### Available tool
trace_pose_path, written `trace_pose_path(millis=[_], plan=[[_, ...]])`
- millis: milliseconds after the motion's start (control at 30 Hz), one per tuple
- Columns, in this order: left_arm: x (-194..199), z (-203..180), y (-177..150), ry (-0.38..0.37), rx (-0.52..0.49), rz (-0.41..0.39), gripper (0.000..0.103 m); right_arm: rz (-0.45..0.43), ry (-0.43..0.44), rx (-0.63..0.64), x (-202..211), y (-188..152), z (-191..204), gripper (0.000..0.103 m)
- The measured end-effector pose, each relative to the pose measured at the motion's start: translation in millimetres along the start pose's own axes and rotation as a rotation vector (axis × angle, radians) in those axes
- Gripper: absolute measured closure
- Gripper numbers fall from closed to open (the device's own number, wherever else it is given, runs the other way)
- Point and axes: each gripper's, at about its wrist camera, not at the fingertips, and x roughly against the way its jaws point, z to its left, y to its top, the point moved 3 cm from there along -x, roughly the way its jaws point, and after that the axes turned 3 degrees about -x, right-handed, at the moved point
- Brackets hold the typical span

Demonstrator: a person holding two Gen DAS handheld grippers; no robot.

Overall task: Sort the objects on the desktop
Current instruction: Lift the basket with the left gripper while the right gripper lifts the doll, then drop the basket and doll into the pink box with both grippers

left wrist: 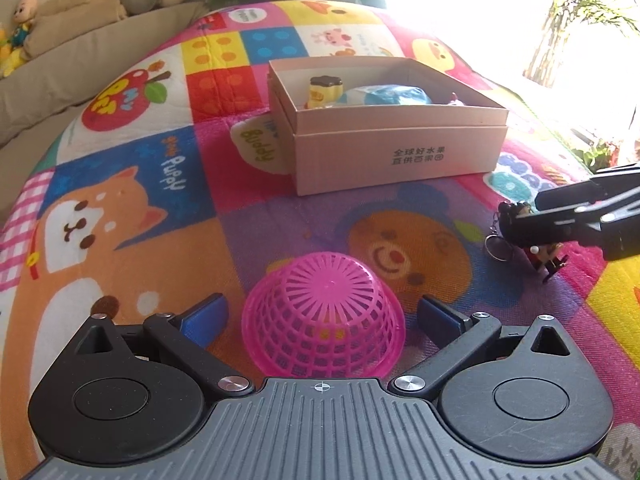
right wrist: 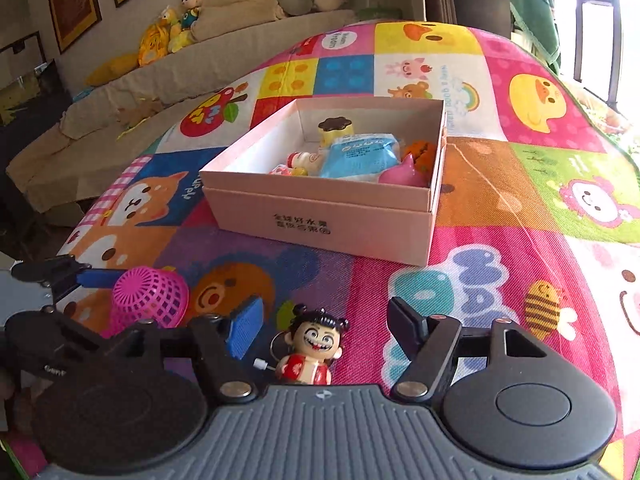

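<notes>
A pink mesh basket [left wrist: 324,312] lies upside down on the play mat. My left gripper [left wrist: 322,314] is open around it, with a small gap between each blue pad and the basket's sides. A little doll keychain in a red dress [right wrist: 310,354] stands on the mat between the fingers of my right gripper [right wrist: 326,318], which is open and not touching it. The left wrist view shows the right gripper [left wrist: 524,216] from the side over the doll [left wrist: 550,256]. A pink cardboard box [right wrist: 320,224] holds a yellow pudding toy [right wrist: 334,128], a blue packet [right wrist: 360,156] and other small items.
The box [left wrist: 400,152] sits mid-mat beyond both grippers. The colourful cartoon mat [right wrist: 520,184] covers the whole surface and drops off at its edges. A beige sofa with plush toys [right wrist: 180,20] lies behind on the left. Plants stand by the bright window at right.
</notes>
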Motion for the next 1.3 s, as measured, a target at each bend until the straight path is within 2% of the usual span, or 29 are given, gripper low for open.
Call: trace_pose_path(millis=[100, 167, 233, 400, 467, 567, 633, 700, 800, 867, 933, 1000, 1067, 1133, 1200, 1300], plan=[[4.4, -1.6, -2.2, -0.002, -0.012, -0.003, 0.003, 0.028, -0.009, 0.035, -3.6, -11.9, 12.0, 0.037], [9.7, -4.9, -4.7, 0.000, -0.033, -0.008, 0.013, 0.043, -0.024, 0.050, -8.8, -15.7, 16.2, 0.052], [15.6, -8.5, -8.0, 0.004, -0.050, -0.011, 0.015, 0.050, -0.040, 0.060, -11.4, -17.4, 19.6, 0.063], [39.6, -18.5, -8.4, 0.008, -0.091, -0.061, 0.015, 0.045, -0.025, 0.108, 3.3, -21.6, 31.3, 0.064], [59.5, -21.7, 5.8, 0.001, -0.104, -0.129, 0.015, 0.013, -0.021, 0.124, 20.1, -18.8, 35.9, 0.064], [96.3, -21.9, 47.8, 0.016, -0.122, -0.287, 0.015, -0.087, 0.001, 0.135, 61.1, -0.8, 40.5, 0.064], [115.1, -21.8, 81.1, 0.044, -0.135, -0.393, 0.015, -0.200, -0.002, 0.152, 100.1, 22.7, 42.1, 0.064], [119.1, -22.8, 114.4, 0.050, -0.138, -0.450, 0.015, -0.292, -0.015, 0.160, 129.7, 44.1, 40.4, 0.064], [93.5, -26.8, 158.4, -0.006, -0.106, -0.428, 0.015, -0.388, -0.048, 0.152, 154.3, 69.2, 32.7, 0.064], [65.5, -30.0, 180.1, -0.014, -0.102, -0.404, 0.015, -0.402, -0.056, 0.132, 155.1, 76.8, 26.1, 0.064], [36.3, -31.9, 197.4, -0.007, -0.100, -0.395, 0.015, -0.392, -0.056, 0.105, 146.3, 79.8, 18.4, 0.064], [4.4, -28.1, 213.4, -0.015, -0.046, -0.368, 0.014, -0.365, -0.047, 0.084, 132.4, 78.4, 11.2, 0.064], [-27.0, -19.3, 224.1, -0.062, 0.014, -0.317, 0.006, -0.332, -0.042, 0.067, 115.8, 76.0, 2.9, 0.064], [-43.5, -7.6, 224.3, -0.080, 0.051, -0.297, 0.006, -0.297, -0.045, 0.044, 96.0, 74.6, -6.6, 0.064], [-44.3, 9.3, 215.0, -0.071, 0.075, -0.320, 0.006, -0.269, -0.060, 0.021, 77.8, 75.4, -15.9, 0.064], [-34.4, 33.8, 184.3, -0.033, 0.097, -0.330, 0.005, -0.247, -0.080, 0.003, 58.0, 80.3, -26.5, 0.064]])
